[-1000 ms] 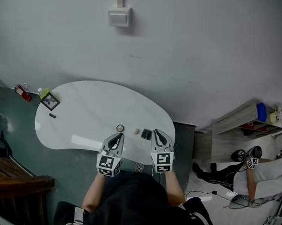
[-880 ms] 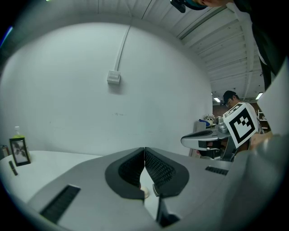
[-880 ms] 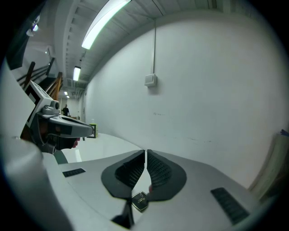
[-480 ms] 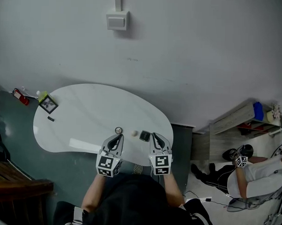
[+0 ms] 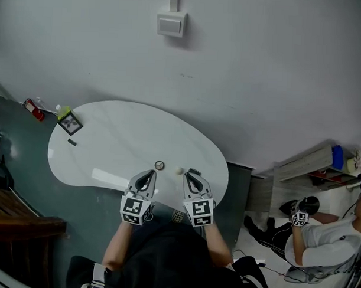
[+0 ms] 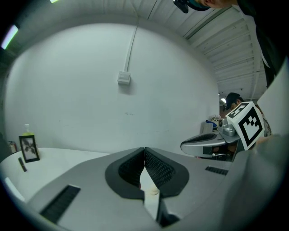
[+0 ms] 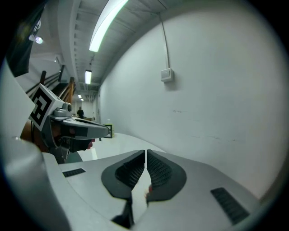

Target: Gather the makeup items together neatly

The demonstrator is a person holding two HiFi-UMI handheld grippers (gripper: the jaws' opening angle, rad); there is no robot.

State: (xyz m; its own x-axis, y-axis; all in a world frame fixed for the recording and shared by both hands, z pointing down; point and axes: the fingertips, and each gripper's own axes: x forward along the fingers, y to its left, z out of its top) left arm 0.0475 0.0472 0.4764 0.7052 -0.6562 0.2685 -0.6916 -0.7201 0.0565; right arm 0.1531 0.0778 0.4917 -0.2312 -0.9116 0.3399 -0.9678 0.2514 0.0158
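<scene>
Grey left tongs (image 5: 147, 176) and right tongs (image 5: 192, 175) are both pinched shut on nothing over the near edge of the white bench (image 5: 121, 138). Only the head view shows the small round compact (image 5: 159, 165) just ahead between them. The cream puff (image 5: 179, 170) beside it also peeks under the left tongs' tips in the left gripper view.

The head view looks steeply down from high above the bench (image 5: 110, 138), with the wall (image 5: 259, 84) beyond. Each gripper view sits low and close behind its own fingers (image 6: 160, 169), facing across the bench toward that wall. All three share the wall box (image 5: 171, 24).
</scene>
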